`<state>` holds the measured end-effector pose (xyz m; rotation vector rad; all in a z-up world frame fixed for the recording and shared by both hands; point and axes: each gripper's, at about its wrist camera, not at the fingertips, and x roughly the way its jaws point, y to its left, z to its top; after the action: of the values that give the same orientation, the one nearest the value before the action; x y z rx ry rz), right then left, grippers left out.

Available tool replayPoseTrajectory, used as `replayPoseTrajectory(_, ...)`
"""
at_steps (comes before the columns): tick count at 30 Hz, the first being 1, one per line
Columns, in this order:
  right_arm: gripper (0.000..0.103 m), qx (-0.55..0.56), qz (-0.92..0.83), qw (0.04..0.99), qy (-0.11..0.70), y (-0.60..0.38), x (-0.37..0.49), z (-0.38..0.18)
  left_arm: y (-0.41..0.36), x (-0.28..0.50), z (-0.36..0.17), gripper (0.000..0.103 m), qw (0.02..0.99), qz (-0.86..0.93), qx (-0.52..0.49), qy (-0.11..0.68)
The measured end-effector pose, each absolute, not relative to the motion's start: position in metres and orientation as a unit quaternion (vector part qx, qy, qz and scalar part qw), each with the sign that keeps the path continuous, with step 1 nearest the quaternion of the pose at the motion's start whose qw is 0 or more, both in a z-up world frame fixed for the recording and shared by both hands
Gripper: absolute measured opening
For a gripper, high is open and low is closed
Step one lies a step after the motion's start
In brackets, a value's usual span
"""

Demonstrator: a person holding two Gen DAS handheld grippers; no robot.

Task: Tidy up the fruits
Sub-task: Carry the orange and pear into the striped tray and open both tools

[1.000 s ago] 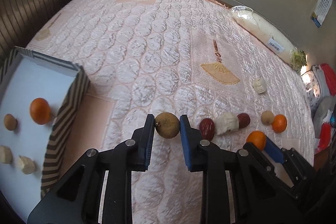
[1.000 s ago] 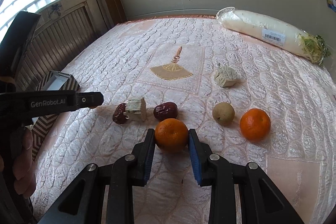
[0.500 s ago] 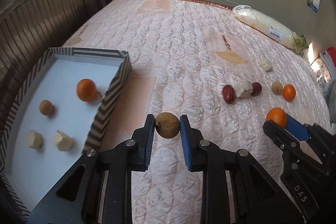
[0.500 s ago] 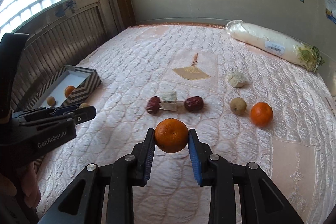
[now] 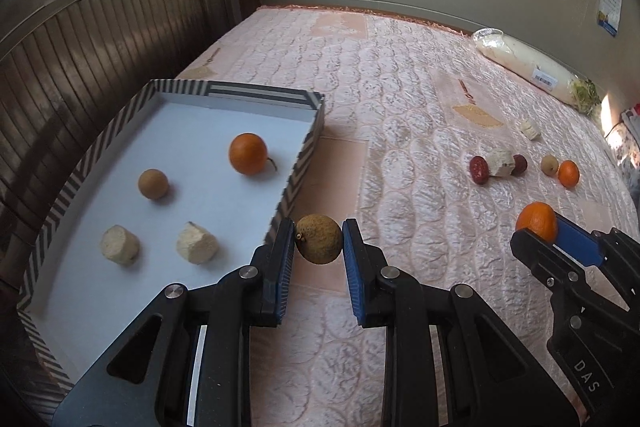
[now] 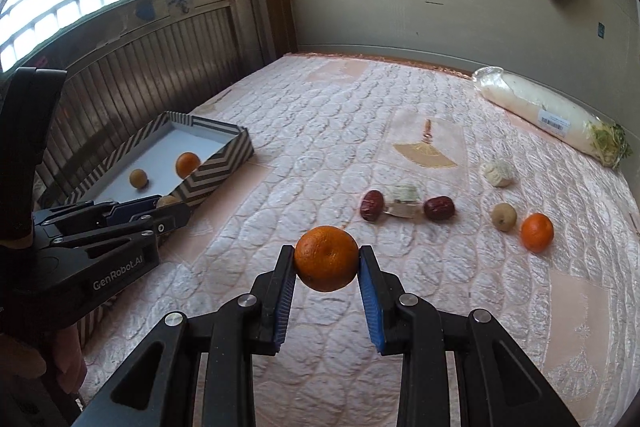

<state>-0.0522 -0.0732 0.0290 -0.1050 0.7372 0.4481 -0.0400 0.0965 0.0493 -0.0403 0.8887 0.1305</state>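
two-handed carry toward the tray (image 5: 304,163), a shallow striped box with a white floor at the left edge of the bed (image 5: 400,115). left gripper (image 5: 319,245): fingers clamped on a longan (image 5: 319,244), pads on opposite sides at its widest part so the round fruit cannot roll out; it hangs in the air just beside the tray's near right wall, not yet over the floor. the longan is tan, rough-skinned, with a small stem nub. right gripper (image 6: 327,259): fingers clamped on an orange (image 6: 327,258), bright, dimpled, navel toward the camera, held above the quilt well short of the tray. inside the tray lie one orange, one longan and two pale chunks, spaced apart, which suggests like items are being gathered there. near the bed's right side remain two red dates (image 6: 439,208), pale chunks, a longan and an orange.
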Motion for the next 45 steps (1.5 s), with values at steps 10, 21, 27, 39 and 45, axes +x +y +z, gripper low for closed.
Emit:
replayPoseTrajectory(10, 0.030, -0.073, 0.245, 0.901, 0.350, -0.038, -0.064, 0.034, 0.125, -0.055, 0.060, 0.024, 0.907, 0.091, -0.024, 0.410)
replayPoseTrajectory(21, 0.030, -0.096, 0.280, 0.891, 0.344, 0.003, -0.070, 0.036, 0.166, -0.072, 0.061, 0.024, 0.905, 0.128, -0.039, 0.404)
replayPoseTrajectory(27, 0.030, -0.112, 0.301, 0.882, 0.345, 0.029, -0.072, 0.034, 0.189, -0.081, 0.059, 0.024, 0.901, 0.148, -0.050, 0.406)
replayPoseTrajectory(39, 0.030, -0.140, 0.347, 0.859, 0.350, 0.077, -0.078, 0.026, 0.223, -0.097, 0.047, 0.024, 0.889, 0.175, -0.071, 0.417)
replayPoseTrajectory(45, 0.030, -0.156, 0.370, 0.843, 0.357, 0.098, -0.082, 0.018, 0.238, -0.104, 0.044, 0.024, 0.884, 0.183, -0.087, 0.421)
